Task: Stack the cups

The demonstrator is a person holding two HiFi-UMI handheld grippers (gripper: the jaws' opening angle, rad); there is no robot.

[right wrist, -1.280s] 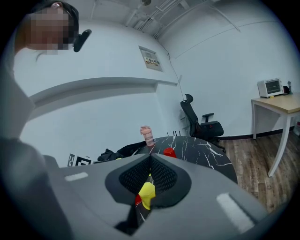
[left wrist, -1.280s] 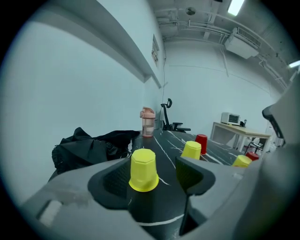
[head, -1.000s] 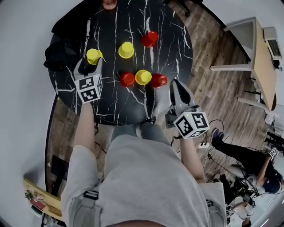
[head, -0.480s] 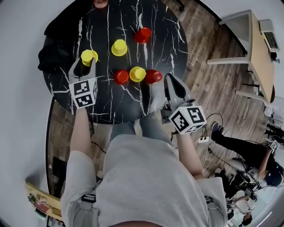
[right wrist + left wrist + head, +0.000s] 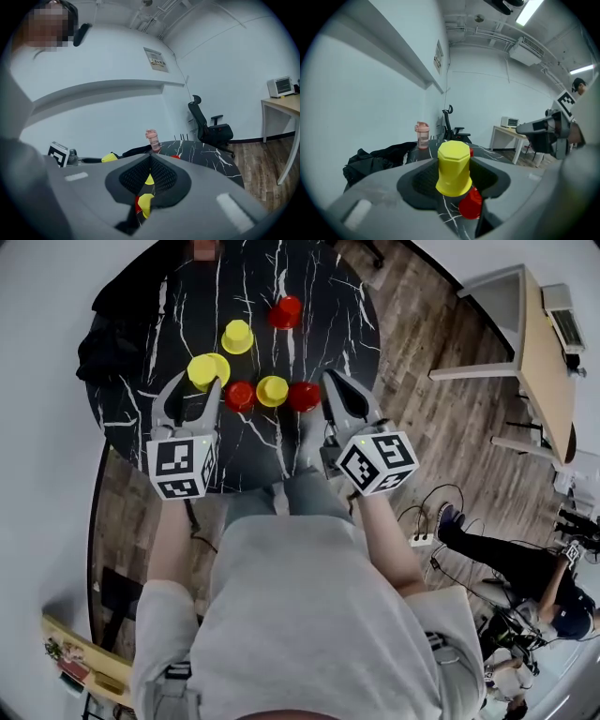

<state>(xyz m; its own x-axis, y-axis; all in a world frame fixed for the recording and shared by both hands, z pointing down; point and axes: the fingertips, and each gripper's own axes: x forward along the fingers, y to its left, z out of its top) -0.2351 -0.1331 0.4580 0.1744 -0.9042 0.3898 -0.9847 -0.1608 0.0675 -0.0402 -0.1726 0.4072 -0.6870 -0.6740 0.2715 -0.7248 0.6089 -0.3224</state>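
The left gripper [image 5: 195,385], its jaws having just been closing, grips an upturned yellow cup [image 5: 207,369] by its sides, clear of the black table [image 5: 262,460]; the right gripper [image 5: 333,381] hangs beside it, jaws pressed together on nothing. The step looks like carrying the first cup to a stack; next it needs centring over another cup, perhaps the near red cup [image 5: 240,396], and lowering squarely. Six cups: three yellow, three red; beyond the held one a row with the middle yellow cup [image 5: 272,390] and right red cup [image 5: 303,396], then the far yellow cup [image 5: 237,336] and far red cup [image 5: 285,311].
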